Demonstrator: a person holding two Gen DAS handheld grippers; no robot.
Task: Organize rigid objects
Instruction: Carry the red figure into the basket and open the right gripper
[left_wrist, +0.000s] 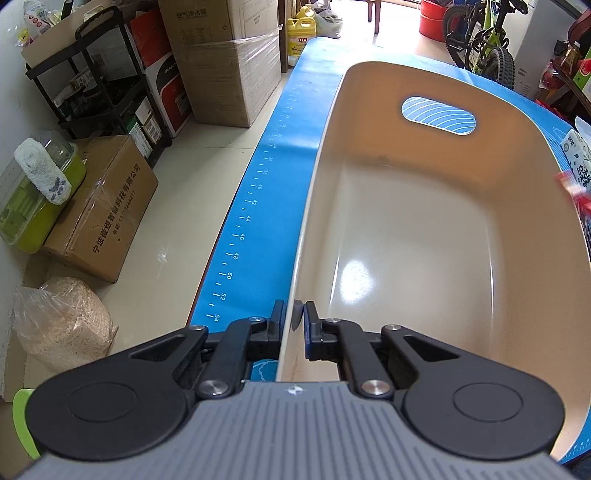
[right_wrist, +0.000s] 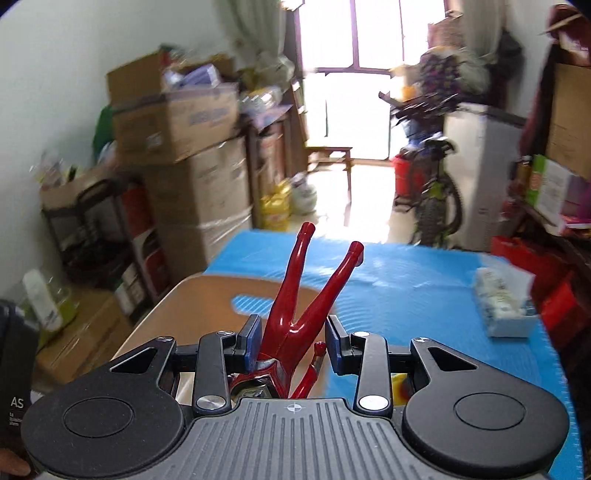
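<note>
I am looking down at a table covered by a bright blue mat (left_wrist: 258, 206) printed with white ruler marks along its edge. A large beige plastic tub (left_wrist: 413, 236) with an oval handle cut-out is sitting directly on the mat, close to that ruled edge. Off to the tub's right, a small white printed carton (right_wrist: 502, 302) is lying on the mat, well apart from the tub in my right view.

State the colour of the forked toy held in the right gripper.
The forked toy is glossy red, seen best in the right wrist view, between the right gripper fingers.
</note>
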